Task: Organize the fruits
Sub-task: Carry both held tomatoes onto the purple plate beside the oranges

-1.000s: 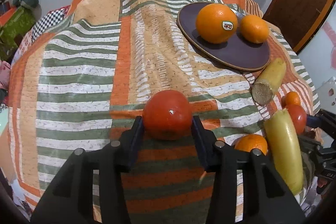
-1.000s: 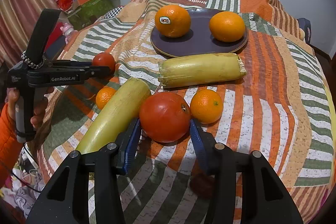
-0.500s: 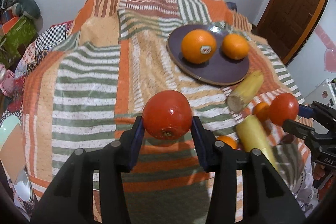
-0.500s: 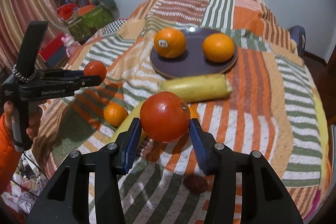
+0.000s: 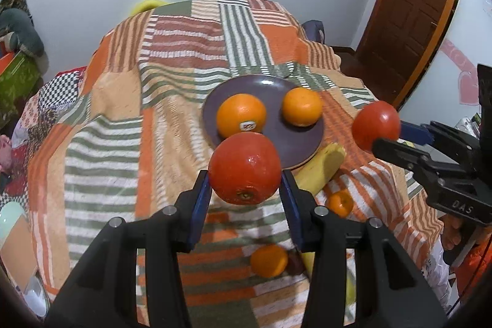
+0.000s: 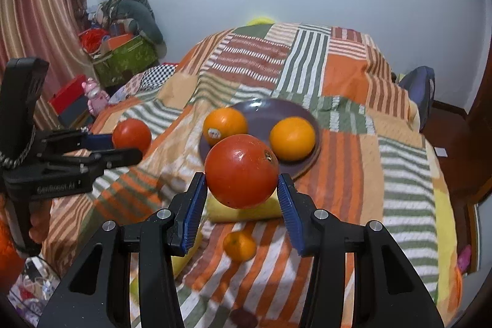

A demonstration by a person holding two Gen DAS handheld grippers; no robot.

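My left gripper (image 5: 245,192) is shut on a red tomato (image 5: 245,168), held in the air above the striped bedspread. My right gripper (image 6: 241,192) is shut on a second red tomato (image 6: 241,171), also lifted. Each gripper shows in the other's view: the right one (image 5: 376,128) at the right edge, the left one (image 6: 130,143) at the left. Beyond both lies a purple plate (image 5: 295,140) (image 6: 261,112) with two oranges (image 5: 241,116) (image 5: 302,106). Two small mandarins (image 5: 339,203) (image 5: 269,260) and yellow-green squashes (image 5: 319,168) (image 6: 246,212) lie on the bedspread below.
The bed's patchwork cover (image 5: 123,143) slopes away on every side. A green box (image 6: 126,59) and piled clutter stand at the left wall. A wooden door (image 5: 412,5) is at the right. A person's hand (image 6: 38,220) holds the left gripper's handle.
Both grippers have risen from the bedspread, each carrying its tomato. The plate and fruit now look smaller and lower, and the wall and screen have come into view.
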